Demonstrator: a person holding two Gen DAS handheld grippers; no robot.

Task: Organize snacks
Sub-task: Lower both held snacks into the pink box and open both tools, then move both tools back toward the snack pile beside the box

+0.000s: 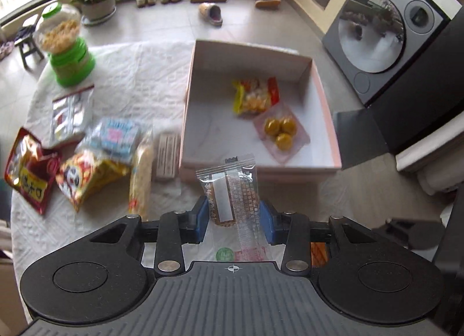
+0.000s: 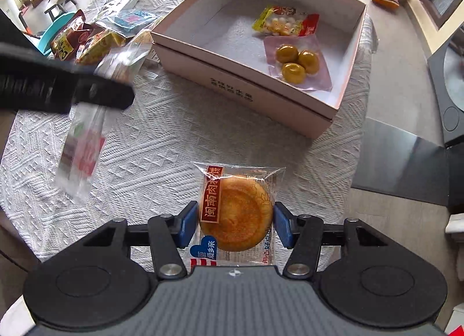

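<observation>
My left gripper [image 1: 234, 217] is shut on a clear-wrapped brown pastry packet [image 1: 232, 191] and holds it above the table, just before the near wall of the pink box [image 1: 324, 92]. In the right wrist view that packet [image 2: 84, 138] hangs blurred from the left gripper's black finger [image 2: 95, 93]. The box [image 2: 232, 75] holds a yellow-red candy bag [image 2: 285, 21] and a packet of three golden balls [image 2: 295, 63]. My right gripper [image 2: 235, 224] has its blue pads against both sides of a round meat pastry packet [image 2: 236, 217] lying on the white cloth.
A pile of snack bags [image 1: 87, 156] lies left of the box, with a green snack dispenser [image 1: 66, 45] behind it. The round table [image 2: 162, 144] has a textured white cloth. A washing machine [image 1: 391, 40] stands to the right, beyond the table edge.
</observation>
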